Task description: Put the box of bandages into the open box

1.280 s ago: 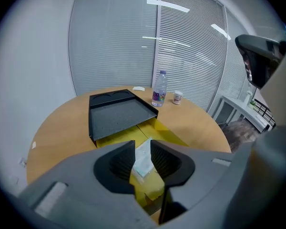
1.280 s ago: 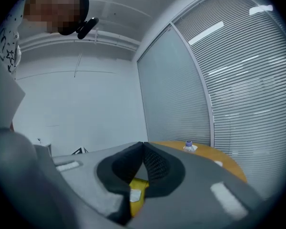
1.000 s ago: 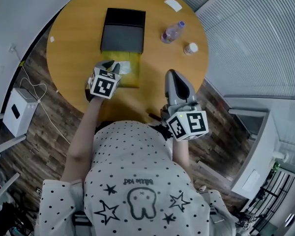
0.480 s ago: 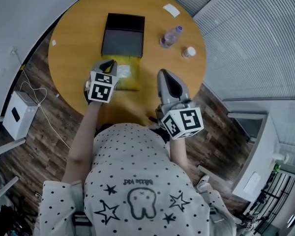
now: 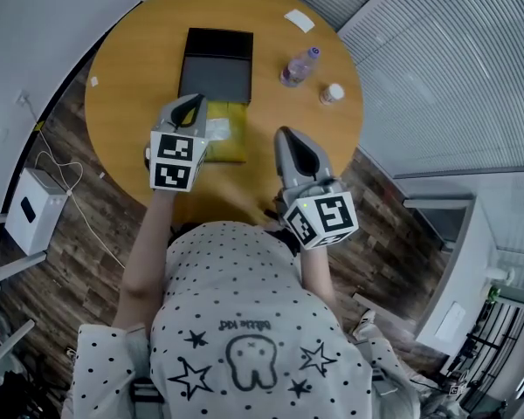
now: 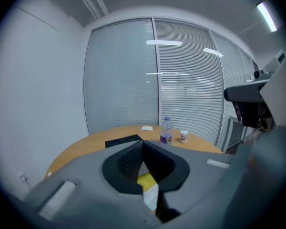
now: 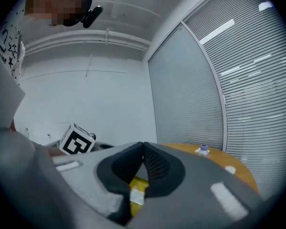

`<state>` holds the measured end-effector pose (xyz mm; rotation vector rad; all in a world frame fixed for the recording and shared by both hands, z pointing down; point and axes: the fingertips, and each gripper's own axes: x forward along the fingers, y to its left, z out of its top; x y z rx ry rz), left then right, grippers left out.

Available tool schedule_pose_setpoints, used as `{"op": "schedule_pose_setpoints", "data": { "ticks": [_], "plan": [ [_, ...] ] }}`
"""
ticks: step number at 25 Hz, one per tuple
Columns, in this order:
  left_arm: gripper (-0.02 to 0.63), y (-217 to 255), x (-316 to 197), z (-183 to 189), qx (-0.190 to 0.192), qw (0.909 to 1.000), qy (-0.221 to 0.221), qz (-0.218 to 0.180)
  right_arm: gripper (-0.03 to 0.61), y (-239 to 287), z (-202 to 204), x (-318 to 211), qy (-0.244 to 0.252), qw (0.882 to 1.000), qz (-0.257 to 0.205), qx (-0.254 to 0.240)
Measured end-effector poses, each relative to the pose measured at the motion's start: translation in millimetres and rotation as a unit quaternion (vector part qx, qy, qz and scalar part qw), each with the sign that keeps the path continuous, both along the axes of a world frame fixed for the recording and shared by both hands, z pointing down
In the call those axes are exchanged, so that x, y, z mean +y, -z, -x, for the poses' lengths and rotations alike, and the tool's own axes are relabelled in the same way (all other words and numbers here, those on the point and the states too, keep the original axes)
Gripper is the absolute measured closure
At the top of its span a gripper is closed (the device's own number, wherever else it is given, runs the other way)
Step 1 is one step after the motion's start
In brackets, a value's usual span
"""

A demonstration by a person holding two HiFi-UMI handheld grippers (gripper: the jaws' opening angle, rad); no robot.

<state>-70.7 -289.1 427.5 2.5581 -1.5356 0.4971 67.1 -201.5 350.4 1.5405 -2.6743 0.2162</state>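
The yellow box of bandages (image 5: pixel 227 138) lies flat on the round wooden table (image 5: pixel 131 77), just in front of the open black box (image 5: pixel 217 66). My left gripper (image 5: pixel 189 105) hangs over the yellow box's left edge, shut, its jaw tips meeting with nothing between them. Beneath those jaws, in the left gripper view, the yellow box (image 6: pixel 147 181) shows through the gap, and the black box (image 6: pixel 121 140) lies beyond. My right gripper (image 5: pixel 286 135) hovers to the right of the yellow box, shut too and empty. The yellow box (image 7: pixel 138 185) also shows under its jaws.
A small water bottle (image 5: pixel 297 65) and a white jar (image 5: pixel 332 92) stand at the table's right, with a white card (image 5: pixel 299 20) near the far edge. A white device (image 5: pixel 26 209) and cables sit on the wooden floor at left. The person's body is against the near table edge.
The left gripper's jaws have gone from apart to shut and it has shifted slightly toward the black box. The right gripper has drifted a little left, nearer the yellow box.
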Motion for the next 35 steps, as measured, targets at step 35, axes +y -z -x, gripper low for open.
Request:
{"op": "schedule_pose_setpoints", "data": {
  "ticks": [35],
  "plan": [
    [0.604, 99, 81, 10, 0.042, 0.9891, 0.011, -0.141, 0.574, 0, 4, 2, 0.002, 1.0, -0.001, -0.002]
  ]
}}
